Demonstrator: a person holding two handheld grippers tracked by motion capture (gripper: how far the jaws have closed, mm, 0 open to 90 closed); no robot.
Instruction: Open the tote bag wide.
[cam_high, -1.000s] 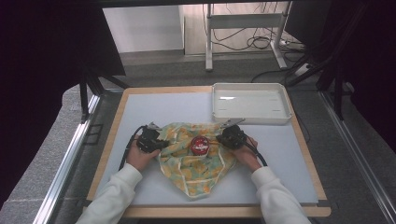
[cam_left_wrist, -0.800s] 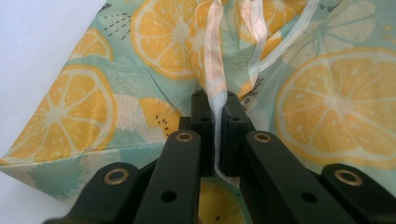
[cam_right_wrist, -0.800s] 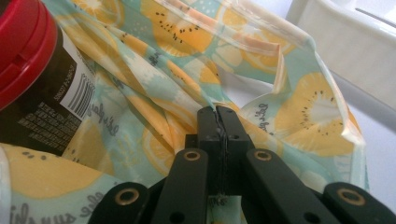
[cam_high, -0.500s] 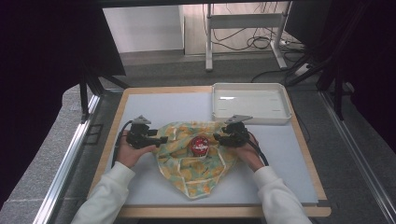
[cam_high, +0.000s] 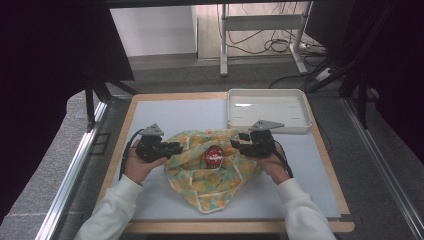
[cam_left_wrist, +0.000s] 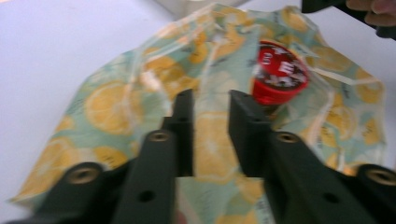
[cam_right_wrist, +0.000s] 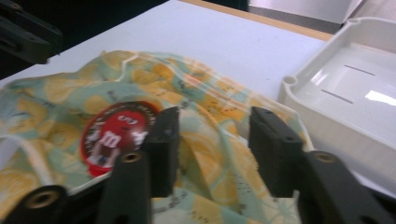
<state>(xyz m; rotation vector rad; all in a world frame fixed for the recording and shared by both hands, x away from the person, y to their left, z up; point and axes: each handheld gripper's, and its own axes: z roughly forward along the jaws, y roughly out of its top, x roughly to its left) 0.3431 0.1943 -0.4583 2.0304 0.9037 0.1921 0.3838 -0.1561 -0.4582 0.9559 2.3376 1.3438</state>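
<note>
Left of the red tin (cam_high: 214, 155), the left gripper (cam_high: 176, 148) hovers above the lemon-print bag (cam_high: 210, 172), fingers narrowly parted after just closing, holding nothing. Right of the tin, the right gripper (cam_high: 238, 145) has also been closing, likely regrasping the bag's rim.

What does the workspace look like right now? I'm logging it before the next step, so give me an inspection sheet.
Surface: white mat on a wood-edged table.
Job's things: lemon-print cloth, crumpled; red round tub resting on it.
Clutter: empty white tray at the far right.
Grippers: left gripper and right gripper just closing, jaws apart above the cloth edges, nothing clamped.
Cables: black lead trailing from the left gripper.
Surroundings: floor cables beyond the table.
</note>
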